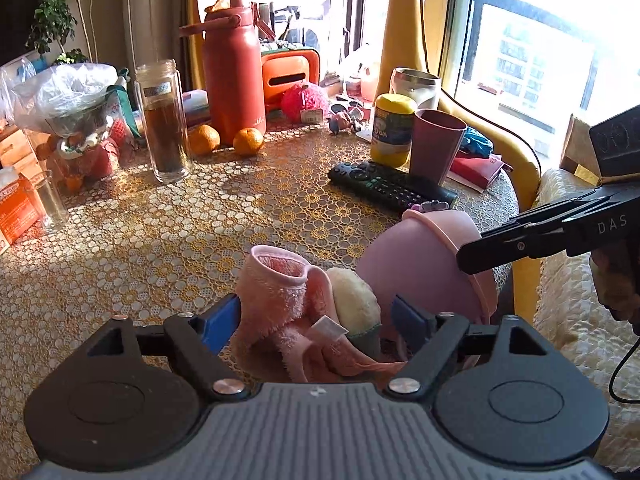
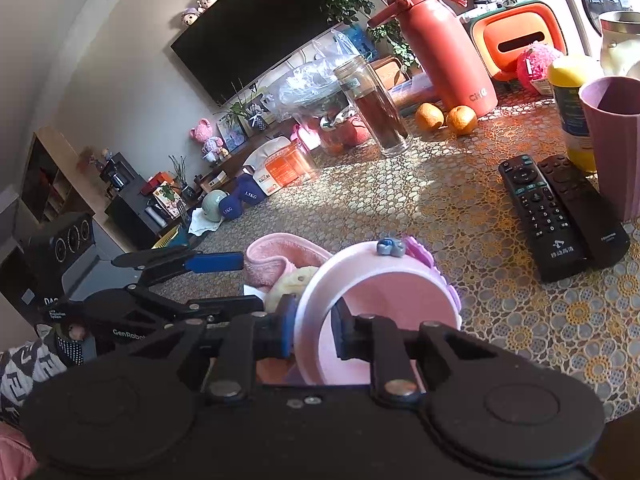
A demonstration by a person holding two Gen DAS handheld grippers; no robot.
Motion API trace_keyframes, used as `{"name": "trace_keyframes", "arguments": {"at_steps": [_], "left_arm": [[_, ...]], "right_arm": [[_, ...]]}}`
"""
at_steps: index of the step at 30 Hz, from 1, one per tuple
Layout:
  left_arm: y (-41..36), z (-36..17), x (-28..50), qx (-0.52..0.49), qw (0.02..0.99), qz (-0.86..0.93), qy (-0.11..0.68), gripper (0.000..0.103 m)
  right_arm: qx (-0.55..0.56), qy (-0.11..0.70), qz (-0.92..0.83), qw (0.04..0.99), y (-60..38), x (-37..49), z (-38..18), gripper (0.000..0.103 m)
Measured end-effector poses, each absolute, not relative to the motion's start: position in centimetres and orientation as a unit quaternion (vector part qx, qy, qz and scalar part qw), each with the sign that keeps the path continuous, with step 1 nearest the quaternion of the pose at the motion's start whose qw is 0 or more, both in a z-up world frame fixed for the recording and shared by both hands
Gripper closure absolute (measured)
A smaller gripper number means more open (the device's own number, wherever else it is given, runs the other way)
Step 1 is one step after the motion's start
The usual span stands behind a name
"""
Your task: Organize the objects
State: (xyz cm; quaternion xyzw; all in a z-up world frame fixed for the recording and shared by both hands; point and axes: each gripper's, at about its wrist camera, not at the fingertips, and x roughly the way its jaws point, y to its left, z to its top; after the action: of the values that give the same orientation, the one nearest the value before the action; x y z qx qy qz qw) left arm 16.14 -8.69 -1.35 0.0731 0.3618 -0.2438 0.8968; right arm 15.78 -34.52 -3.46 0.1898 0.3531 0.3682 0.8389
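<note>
Looking along the right gripper (image 2: 312, 336), only its own view shows the jaws clamped on the rim of the pink bowl (image 2: 384, 292), tipped on edge at six o'clock on the table (image 2: 440, 200). The left gripper (image 1: 316, 320) stands spread apart around the pink cloth (image 1: 280, 292), pads not pressing it.

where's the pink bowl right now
The pink bowl is tipped on its side at the table's near edge, its rim pinched in the right claw, with the pink cloth beside it and the remotes just beyond.
</note>
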Motion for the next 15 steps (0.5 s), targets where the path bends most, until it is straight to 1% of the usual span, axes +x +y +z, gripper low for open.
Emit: {"name": "trace_keyframes", "arguments": {"at_steps": [5,9,10,11,12,14,15], "left_arm": [[-8.9,-3.3,17.4,0.079,0.89,-0.239,0.38,0.02],[-9.2,-3.6,17.5,0.082,0.891,-0.24,0.376,0.021],[-9.4,-3.7,17.4,0.085,0.892,-0.238,0.375,0.025],[-9.5,-3.7,17.4,0.086,0.892,-0.237,0.376,0.034],[-9.5,-3.7,17.4,0.084,0.891,-0.239,0.377,0.04],[-9.8,-3.5,17.3,0.082,0.892,-0.239,0.376,0.055],[-9.8,-3.3,17.1,0.082,0.892,-0.239,0.374,0.059]], "right_arm": [[0.188,0.353,0.369,0.839,-34.5,15.7,-3.4,0.084],[0.189,0.353,0.371,0.838,-34.5,15.7,-3.4,0.084],[0.188,0.353,0.371,0.838,-34.5,15.7,-3.4,0.084],[0.188,0.353,0.371,0.838,-34.5,15.7,-3.4,0.084],[0.187,0.353,0.371,0.838,-34.5,15.7,-3.4,0.084],[0.186,0.353,0.372,0.838,-34.4,15.6,-3.4,0.084],[0.184,0.353,0.371,0.839,-34.4,15.6,-3.3,0.084]]}}
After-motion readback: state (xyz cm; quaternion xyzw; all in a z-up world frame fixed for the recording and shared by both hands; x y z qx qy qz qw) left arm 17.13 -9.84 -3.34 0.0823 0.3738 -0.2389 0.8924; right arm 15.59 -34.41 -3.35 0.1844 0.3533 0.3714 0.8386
